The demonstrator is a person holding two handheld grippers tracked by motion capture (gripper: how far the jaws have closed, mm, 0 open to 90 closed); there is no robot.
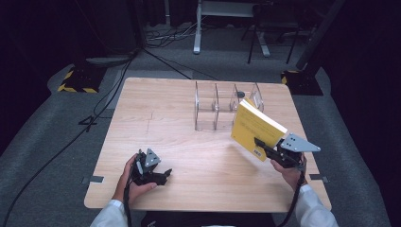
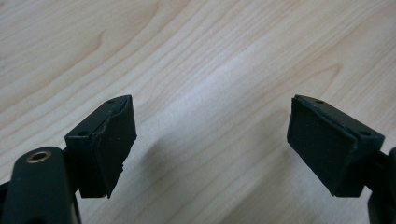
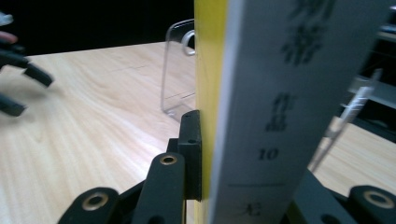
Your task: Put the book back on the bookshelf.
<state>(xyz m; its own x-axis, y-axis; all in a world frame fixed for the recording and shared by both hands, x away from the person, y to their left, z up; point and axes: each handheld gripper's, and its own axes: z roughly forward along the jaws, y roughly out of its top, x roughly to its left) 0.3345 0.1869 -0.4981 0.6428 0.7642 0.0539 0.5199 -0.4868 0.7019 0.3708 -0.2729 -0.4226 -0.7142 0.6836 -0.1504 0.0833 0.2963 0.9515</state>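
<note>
1. Jaws, left gripper (image 1: 158, 176): being held spread wide apart with nothing between them; bare wood grain is being shown between the two black pads (image 2: 112, 144) in the left gripper view.
2. Jaws, right gripper (image 1: 265, 145): being kept clenched on the lower edge of a yellow book (image 1: 255, 128), which is being pinched from both faces in the right gripper view (image 3: 261, 93).
3. Yellow book: being carried tilted above the right half of the worktop (image 1: 189, 142), just in front of the clear organiser.
4. Clear organiser (image 1: 213, 106): being left standing toward the far edge of the worktop, its upright dividers forming several slots.
5. Left gripper: being held low over the near left part of the worktop, well apart from the book.
</note>
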